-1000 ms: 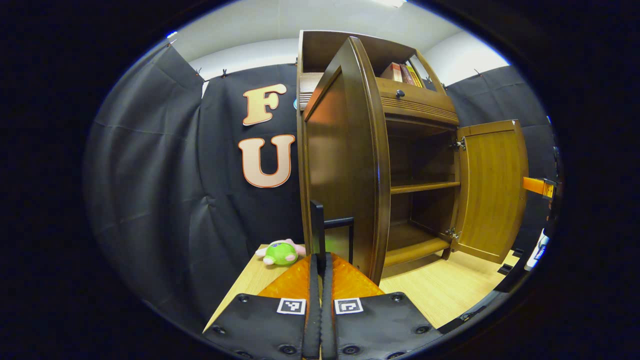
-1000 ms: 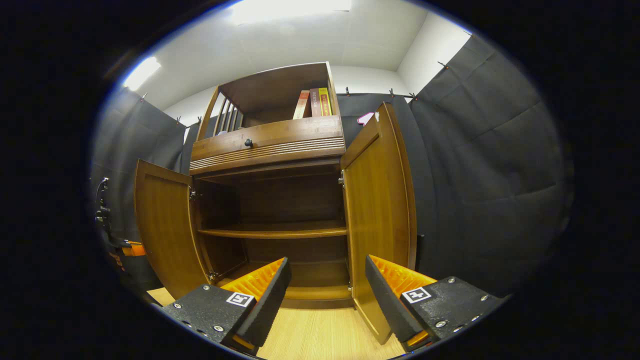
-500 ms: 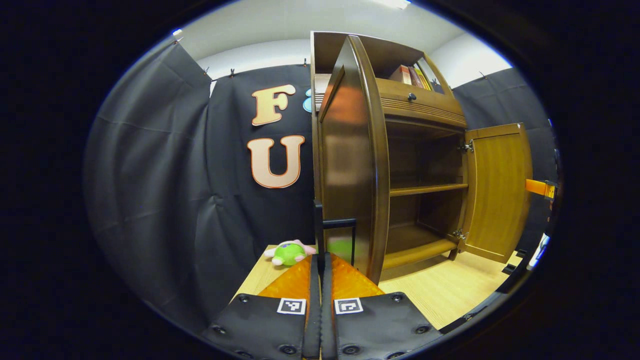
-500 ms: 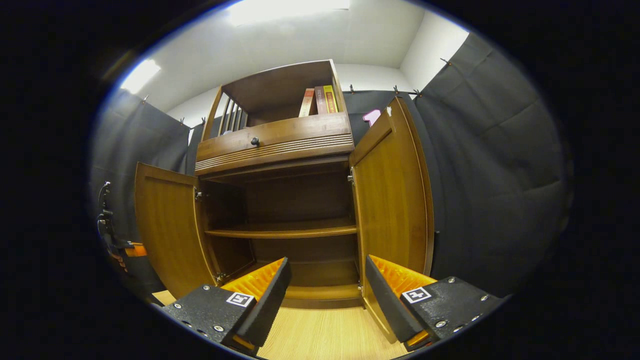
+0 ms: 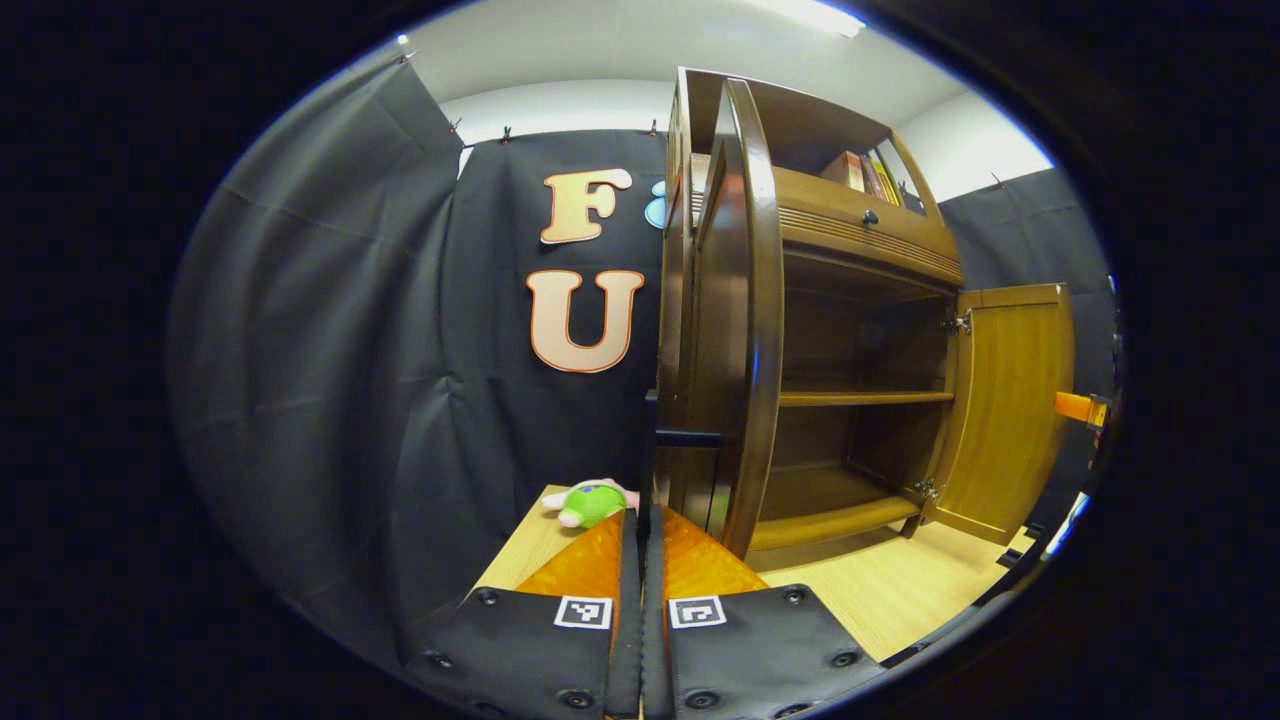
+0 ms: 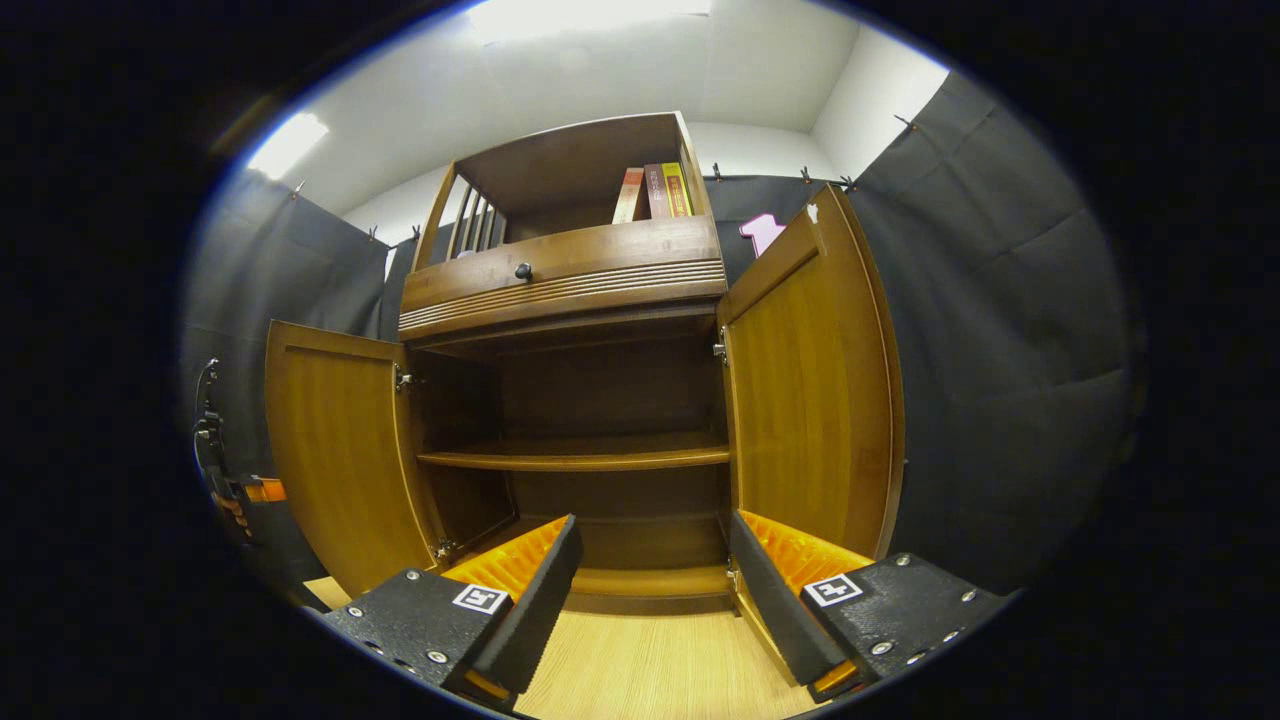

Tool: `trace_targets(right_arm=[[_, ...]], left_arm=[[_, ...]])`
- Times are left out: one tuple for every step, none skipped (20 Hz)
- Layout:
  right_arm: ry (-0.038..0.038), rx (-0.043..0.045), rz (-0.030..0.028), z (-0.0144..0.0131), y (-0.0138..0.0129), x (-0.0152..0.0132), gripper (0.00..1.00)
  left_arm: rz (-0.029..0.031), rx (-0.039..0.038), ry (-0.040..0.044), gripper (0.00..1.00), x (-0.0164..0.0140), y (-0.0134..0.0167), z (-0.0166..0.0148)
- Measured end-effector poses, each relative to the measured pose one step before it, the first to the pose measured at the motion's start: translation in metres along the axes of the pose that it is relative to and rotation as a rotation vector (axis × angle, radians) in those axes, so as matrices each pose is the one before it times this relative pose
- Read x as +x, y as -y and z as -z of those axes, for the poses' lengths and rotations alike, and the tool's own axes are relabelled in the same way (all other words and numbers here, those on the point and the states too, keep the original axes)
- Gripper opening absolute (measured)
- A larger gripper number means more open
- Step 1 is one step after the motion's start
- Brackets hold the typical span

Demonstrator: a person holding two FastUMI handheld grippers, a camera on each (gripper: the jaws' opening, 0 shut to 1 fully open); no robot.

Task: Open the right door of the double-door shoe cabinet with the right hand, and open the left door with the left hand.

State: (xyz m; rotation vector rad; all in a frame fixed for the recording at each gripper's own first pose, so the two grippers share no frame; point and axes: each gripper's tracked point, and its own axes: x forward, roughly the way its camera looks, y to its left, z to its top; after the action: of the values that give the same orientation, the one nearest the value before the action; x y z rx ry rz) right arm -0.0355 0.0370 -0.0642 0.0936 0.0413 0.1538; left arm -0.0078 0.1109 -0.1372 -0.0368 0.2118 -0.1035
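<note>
Shoe cabinet (image 6: 590, 400): both doors swung open, shelves bare. Left door (image 5: 735, 330): edge-on; black handle (image 5: 690, 438) just beyond left gripper (image 5: 642, 540), jaws pressed together on its near end. Right door (image 6: 810, 390): open; right gripper (image 6: 650, 580) near, jaws wide, holding nothing. Green plush toy (image 5: 590, 502): on tabletop, far left.

The left door (image 5: 735, 320) is swinging wider, turning edge-on ahead of the left gripper (image 5: 641, 520); the right door (image 6: 810, 380) is opening further too.

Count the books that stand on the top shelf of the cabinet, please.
3. The books stand side by side at the right end of the open top shelf, above the drawer. More could be hidden behind the drawer front.
</note>
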Motion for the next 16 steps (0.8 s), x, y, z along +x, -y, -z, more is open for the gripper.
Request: trace_targets(right_arm=[[0.00297, 0.00185, -0.00147, -0.00014, -0.00034, -0.00018, 1.00], [0.00042, 0.00039, 0.00071, -0.00085, 0.00014, -0.00020, 1.00], [-0.00124, -0.00070, 0.00278, 0.00000, 0.00132, 0.00015, 0.92], [-0.00182, -0.00111, 0.00367, 0.00056, 0.00189, 0.00029, 0.92], [-0.00137, -0.00038, 0.00410, -0.00022, 0.00194, 0.00160, 0.92], [-0.00231, -0.00041, 0.00361, -0.00023, 0.00192, 0.00057, 1.00], [-0.00194, -0.00080, 0.00356, 0.00128, 0.00182, 0.00131, 0.92], [-0.00308, -0.00230, 0.00129, 0.00072, 0.00164, 0.00051, 0.92], [-0.00276, -0.00487, 0.00160, -0.00078, 0.00155, 0.00039, 0.92], [-0.00160, -0.00733, 0.00373, -0.00078, 0.00279, 0.00066, 0.92], [0.00207, -0.00778, 0.00493, -0.00306, 0.00248, 0.00062, 1.00], [0.00571, -0.00640, 0.00501, -0.00290, 0.00271, -0.00027, 0.92], [0.00432, -0.00438, 0.00501, -0.00372, 0.00282, 0.00055, 0.92], [0.00229, -0.00403, 0.00363, -0.00123, 0.00232, -0.00019, 0.92], [0.00260, -0.00452, 0.00366, -0.00237, 0.00176, -0.00007, 0.92], [0.00381, -0.00653, 0.00388, -0.00303, 0.00176, 0.00077, 0.92]], left_arm=[[-0.00197, 0.00583, -0.00130, 0.07, -0.00007, 0.00010, 0.00011], [-0.00524, 0.01297, -0.00452, 0.07, -0.00022, -0.00040, -0.00012], [-0.00432, 0.01118, -0.00496, 0.07, -0.00099, 0.00068, 0.00148], [-0.00538, 0.00747, -0.00593, 0.07, -0.00161, 0.00038, -0.00045], [-0.00880, 0.00020, -0.01021, 0.07, -0.00162, -0.00005, 0.00194], [-0.01652, -0.00657, -0.02217, 0.07, -0.00378, -0.00139, 0.00424], [-0.01566, -0.01746, -0.00816, 0.07, -0.00774, -0.00248, 0.00225], [-0.00142, -0.01663, 0.00014, 0.07, -0.00647, 0.00330, -0.00214], [-0.00676, -0.00604, 0.00347, 0.07, -0.00703, 0.00275, -0.00271], [-0.00835, 0.00376, 0.00924, 0.07, -0.00584, 0.00184, -0.00501], [-0.00951, 0.00296, 0.01441, 0.07, -0.00434, 0.00264, -0.00618], [-0.01046, 0.00343, 0.01191, 0.07, -0.00468, 0.00228, -0.00758], [-0.00588, 0.00320, 0.01264, 0.07, -0.00548, 0.00434, -0.00628], [-0.00257, 0.00635, 0.01482, 0.07, -0.00464, 0.00543, -0.00942], [-0.00546, 0.01345, 0.01127, 0.08, -0.00285, 0.00486, -0.00711], [-0.01186, 0.01858, 0.00563, 0.08, -0.00315, 0.00196, -0.00684]])
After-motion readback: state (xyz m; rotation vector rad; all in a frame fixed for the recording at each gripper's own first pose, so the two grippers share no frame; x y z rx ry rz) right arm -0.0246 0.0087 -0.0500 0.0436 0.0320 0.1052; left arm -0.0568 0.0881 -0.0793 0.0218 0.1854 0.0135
